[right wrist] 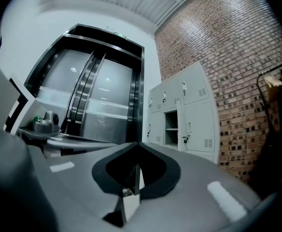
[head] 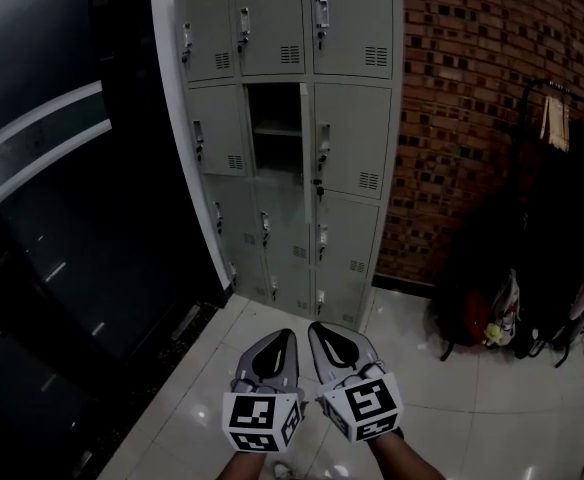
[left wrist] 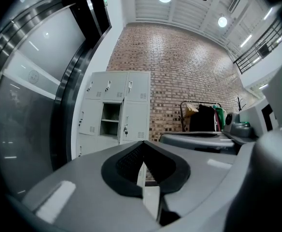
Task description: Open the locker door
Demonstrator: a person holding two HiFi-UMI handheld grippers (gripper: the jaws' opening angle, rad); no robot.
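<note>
A grey bank of lockers (head: pixel 287 138) stands against the wall ahead, several steps away. One middle compartment (head: pixel 275 128) is open and shows a shelf inside; every other door is closed. I cannot make out the door of the open compartment. My left gripper (head: pixel 286 336) and right gripper (head: pixel 315 327) are held side by side low over the floor, both pointing at the lockers and far from them. Both are shut with nothing between the jaws. The left gripper (left wrist: pixel 143 145) sees the open compartment (left wrist: pixel 111 120) straight ahead; the right gripper (right wrist: pixel 137 146) sees the open compartment (right wrist: pixel 171 129) slightly to its right.
A red brick wall (head: pixel 472 118) runs to the right of the lockers. A clothes rack with dark garments and bags (head: pixel 542 268) stands at the right. Dark glass panels (head: pixel 62 218) line the left side. The floor is glossy white tile (head: pixel 452 408).
</note>
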